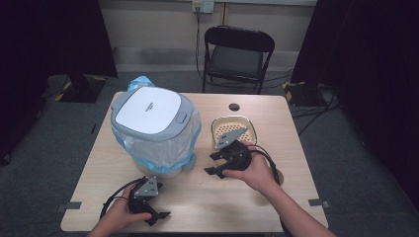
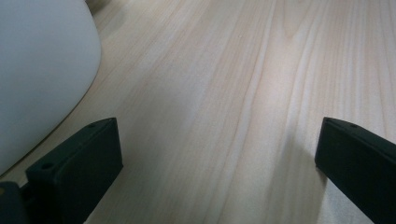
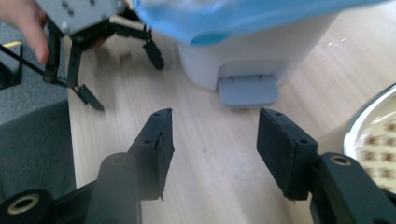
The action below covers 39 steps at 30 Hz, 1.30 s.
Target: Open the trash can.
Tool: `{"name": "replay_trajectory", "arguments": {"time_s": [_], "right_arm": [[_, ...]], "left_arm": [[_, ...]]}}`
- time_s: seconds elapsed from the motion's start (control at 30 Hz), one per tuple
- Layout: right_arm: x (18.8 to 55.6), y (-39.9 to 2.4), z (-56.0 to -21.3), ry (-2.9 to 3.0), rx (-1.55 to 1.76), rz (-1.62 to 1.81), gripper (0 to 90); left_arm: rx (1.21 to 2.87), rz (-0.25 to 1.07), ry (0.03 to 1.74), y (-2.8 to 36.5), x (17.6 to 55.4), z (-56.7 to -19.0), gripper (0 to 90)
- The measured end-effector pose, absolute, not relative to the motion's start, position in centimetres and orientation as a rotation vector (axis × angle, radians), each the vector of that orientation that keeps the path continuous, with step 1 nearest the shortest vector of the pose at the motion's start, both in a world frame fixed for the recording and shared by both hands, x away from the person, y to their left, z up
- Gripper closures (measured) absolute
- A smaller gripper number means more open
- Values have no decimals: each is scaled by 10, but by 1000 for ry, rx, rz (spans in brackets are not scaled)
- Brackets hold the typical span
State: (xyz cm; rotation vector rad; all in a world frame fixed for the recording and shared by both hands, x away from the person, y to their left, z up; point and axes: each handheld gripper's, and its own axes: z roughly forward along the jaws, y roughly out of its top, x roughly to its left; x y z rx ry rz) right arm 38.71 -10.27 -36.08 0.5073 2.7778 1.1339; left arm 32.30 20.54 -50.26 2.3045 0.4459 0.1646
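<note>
- The white pedal bin point(image 1: 154, 131), lid shut and blue liner bunched under its rim, stood on the left half of the table point(image 1: 197, 202).
- Its grey foot pedal point(image 3: 248, 91) faced the near side.
- The right gripper point(image 1: 216, 164) hung just right of the bin's base, jaws partly apart with nothing between them.
- The left gripper point(image 1: 160, 207) sat near the table's front edge, just in front of the bin, jaws wide and empty.
- A cream perforated basket point(image 1: 247, 126) lay right of the bin, just beyond the right gripper.
</note>
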Motion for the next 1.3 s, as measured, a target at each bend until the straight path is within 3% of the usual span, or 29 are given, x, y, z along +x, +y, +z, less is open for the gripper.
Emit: {"name": "replay_trajectory", "arguments": {"time_s": [0.47, 1.0, 1.3], "right_arm": [[403, -102, -306, 2722, 498, 1148, 503], [418, -90, -271, 2719, 483, 1130, 534], [423, -85, -252, 2726, 485, 1131, 606]], "left_arm": [[2308, 171, 442, 206, 323, -502, 0], [2309, 169, 439, 206, 323, -502, 0], [2308, 167, 439, 206, 323, -502, 0]]}}
